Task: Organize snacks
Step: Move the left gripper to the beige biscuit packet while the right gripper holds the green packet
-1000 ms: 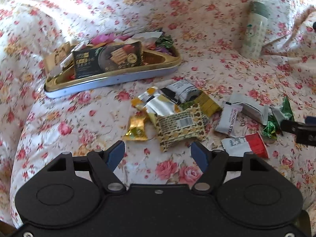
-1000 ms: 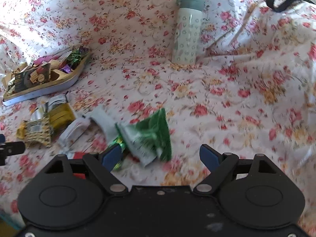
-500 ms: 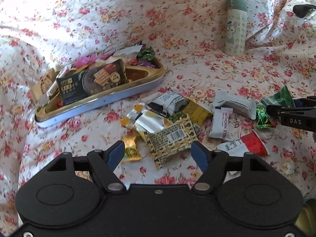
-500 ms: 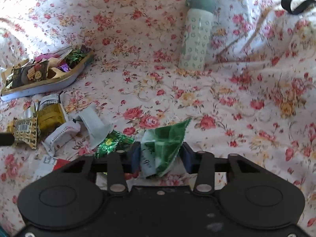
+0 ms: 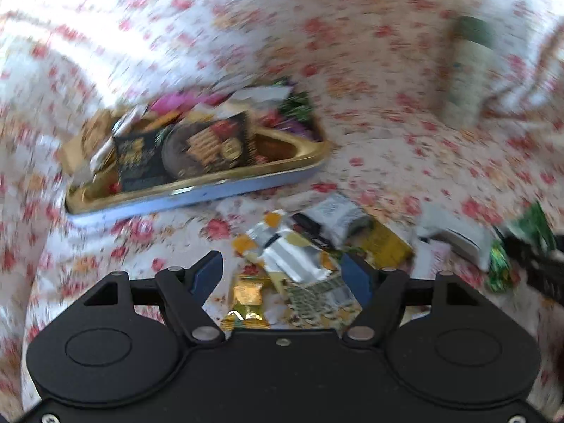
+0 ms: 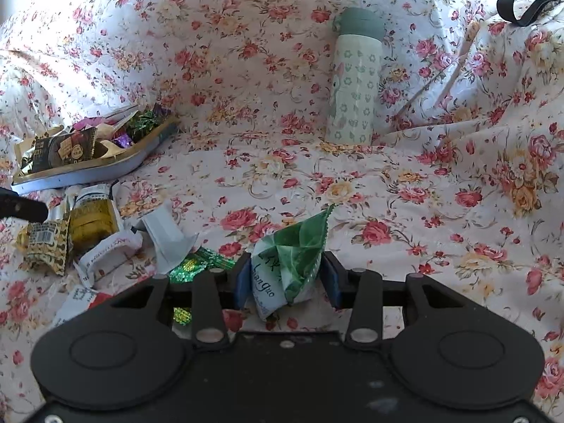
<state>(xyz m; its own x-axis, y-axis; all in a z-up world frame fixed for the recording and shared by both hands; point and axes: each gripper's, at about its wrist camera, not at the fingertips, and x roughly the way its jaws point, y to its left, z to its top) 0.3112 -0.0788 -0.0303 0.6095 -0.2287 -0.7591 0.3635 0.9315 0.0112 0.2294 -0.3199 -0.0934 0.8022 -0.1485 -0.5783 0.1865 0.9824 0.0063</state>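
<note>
Gripping: right gripper (image 6: 286, 278) now clamped on green packet (image 6: 290, 257), lifted; tray (image 6: 105, 169) next, probably.
Left gripper (image 5: 282, 275): jaws apart, dropped over pile (image 5: 310, 264).

Your right gripper (image 6: 287, 278) has closed on the green packet (image 6: 292, 261) since a second ago; your left gripper (image 5: 287, 275) has moved over the loose wrappers (image 5: 299, 264).

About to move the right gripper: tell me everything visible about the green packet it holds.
The green packet is a crinkled foil-like pouch, green above and white below with printed lettering, its top edge serrated. It stands tilted, tip pointing up-right, pinched between the right gripper pads. Its lower end looks close to the floral cloth; contact unclear.
</note>
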